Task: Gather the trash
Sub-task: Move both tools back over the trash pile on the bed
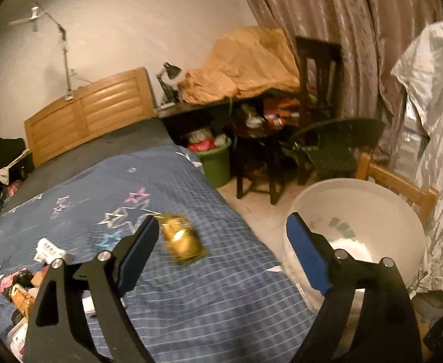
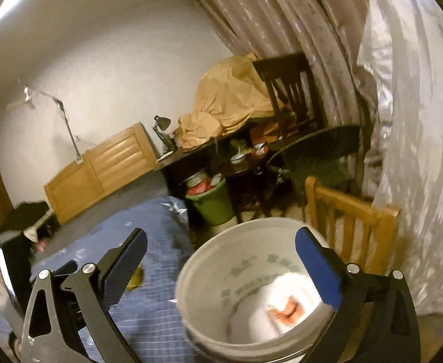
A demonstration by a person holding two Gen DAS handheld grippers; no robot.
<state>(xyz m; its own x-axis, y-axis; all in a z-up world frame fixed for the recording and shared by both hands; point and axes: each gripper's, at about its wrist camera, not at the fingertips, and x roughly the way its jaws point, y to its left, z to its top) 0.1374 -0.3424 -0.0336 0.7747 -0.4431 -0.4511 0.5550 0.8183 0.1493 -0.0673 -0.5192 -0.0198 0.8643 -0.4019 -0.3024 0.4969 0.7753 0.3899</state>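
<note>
The yellow wrapper (image 1: 183, 239) lies on the bed (image 1: 221, 287) just ahead of the left gripper (image 1: 223, 236), nearer it than the right gripper (image 2: 221, 251); both spread empty, white bucket (image 1: 402, 211) rightward.

wall (image 1: 115, 24) white | curtains (image 1: 327, 9) drawn | headboard (image 1: 91, 109) wooden | desk (image 1: 197, 109) cluttered

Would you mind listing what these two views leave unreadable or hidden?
- Gold packet, left wrist view: motion-blurred, its print unreadable; in the right wrist view the right gripper's finger hides most of it.
- White bucket, right wrist view: green lettering blurred; bottom edge cuts it off.
- Litter on the quilt: hidden by the left gripper.
</note>
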